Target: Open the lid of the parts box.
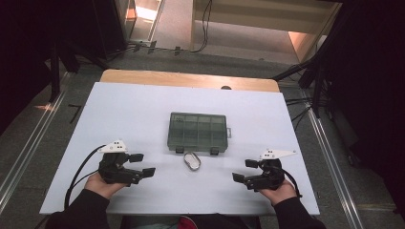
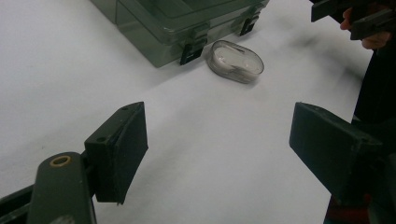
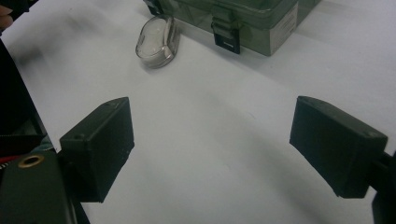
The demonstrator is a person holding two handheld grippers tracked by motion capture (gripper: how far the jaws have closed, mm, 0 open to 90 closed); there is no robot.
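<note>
A grey-green clear compartment box (image 1: pixel 198 131) lies shut at the middle of the white table, its two black latches toward me. A small clear oval case (image 1: pixel 192 161) rests just in front of it. My left gripper (image 1: pixel 143 164) is held at the front left, open, nothing between its jaws. At the front right my right gripper (image 1: pixel 245 170) is open and empty too. In the left gripper view the oval case (image 2: pixel 236 60) and the box (image 2: pixel 173 23) lie beyond the wide jaws. The right gripper view has the case (image 3: pixel 158 41) and box (image 3: pixel 243 18) ahead.
The white table sheet (image 1: pixel 124 114) lies on a wooden top whose far edge (image 1: pixel 186 78) shows. Grey floor with metal rails (image 1: pixel 28 143) flanks the table, and cables run at the back and right.
</note>
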